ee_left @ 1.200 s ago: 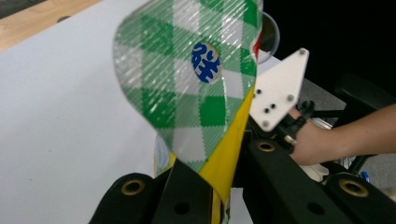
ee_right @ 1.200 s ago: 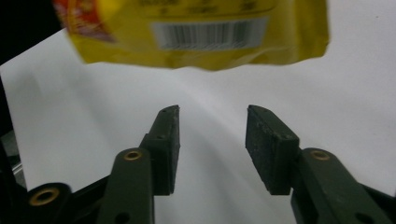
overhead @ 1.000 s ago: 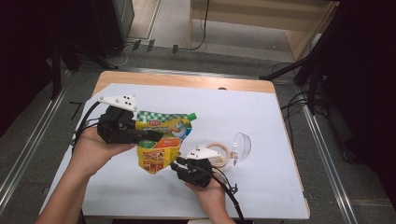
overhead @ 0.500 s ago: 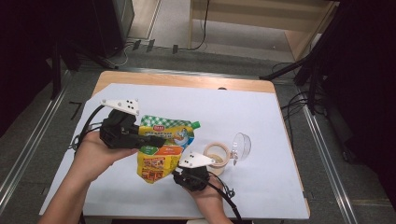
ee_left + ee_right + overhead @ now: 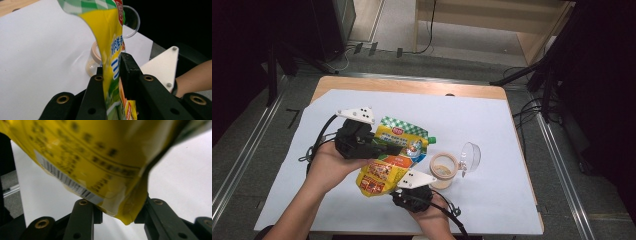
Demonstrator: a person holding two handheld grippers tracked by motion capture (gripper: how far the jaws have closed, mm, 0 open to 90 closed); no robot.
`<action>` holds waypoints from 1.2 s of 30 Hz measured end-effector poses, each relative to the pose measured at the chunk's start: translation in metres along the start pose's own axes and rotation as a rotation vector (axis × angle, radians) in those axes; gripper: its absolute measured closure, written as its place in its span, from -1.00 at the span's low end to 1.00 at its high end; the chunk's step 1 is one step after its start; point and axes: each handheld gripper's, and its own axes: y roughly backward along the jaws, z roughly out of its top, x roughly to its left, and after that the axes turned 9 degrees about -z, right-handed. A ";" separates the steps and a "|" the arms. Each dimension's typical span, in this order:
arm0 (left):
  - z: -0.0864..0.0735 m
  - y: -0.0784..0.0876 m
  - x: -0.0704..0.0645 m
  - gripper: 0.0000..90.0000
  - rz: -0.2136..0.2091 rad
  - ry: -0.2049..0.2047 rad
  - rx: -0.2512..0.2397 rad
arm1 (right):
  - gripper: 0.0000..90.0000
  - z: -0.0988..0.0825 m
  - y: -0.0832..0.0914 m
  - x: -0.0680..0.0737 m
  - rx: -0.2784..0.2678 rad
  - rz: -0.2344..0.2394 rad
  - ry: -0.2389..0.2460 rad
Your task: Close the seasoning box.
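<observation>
A yellow and green spouted pouch (image 5: pixel 394 150) is held tilted above the white sheet, its green cap pointing toward a small open jar (image 5: pixel 443 169). My left gripper (image 5: pixel 388 148) grips the pouch's side. In the left gripper view the pouch (image 5: pixel 110 37) stands squeezed between the jaws of my left gripper (image 5: pixel 112 66), which have just been opening slightly. My right gripper (image 5: pixel 399 187) holds the bottom end. In the right gripper view the pouch's (image 5: pixel 95 152) folded base sits pressed between the jaws of my right gripper (image 5: pixel 117 203). The jar (image 5: pixel 93 60) holds something beige.
The jar's clear hinged lid (image 5: pixel 469 156) stands open on its right side. A white sheet (image 5: pixel 492 125) covers most of the wooden table (image 5: pixel 412 86). Cables and dark stands lie on the floor around the table.
The left gripper and the pouch have shifted right and toward the near edge, bringing the spout closer to the jar. The right gripper has moved slightly nearer the table's front.
</observation>
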 end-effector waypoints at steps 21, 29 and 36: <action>0.000 -0.043 0.009 0.82 -0.019 0.026 0.082 | 0.49 0.001 0.003 0.019 0.017 0.107 -0.001; 0.002 -0.055 0.010 0.76 -0.043 0.043 0.116 | 0.44 0.004 0.008 0.023 0.006 0.133 -0.007; 0.006 -0.059 0.014 0.68 -0.066 0.082 0.115 | 0.40 0.010 0.012 0.023 -0.013 0.131 -0.004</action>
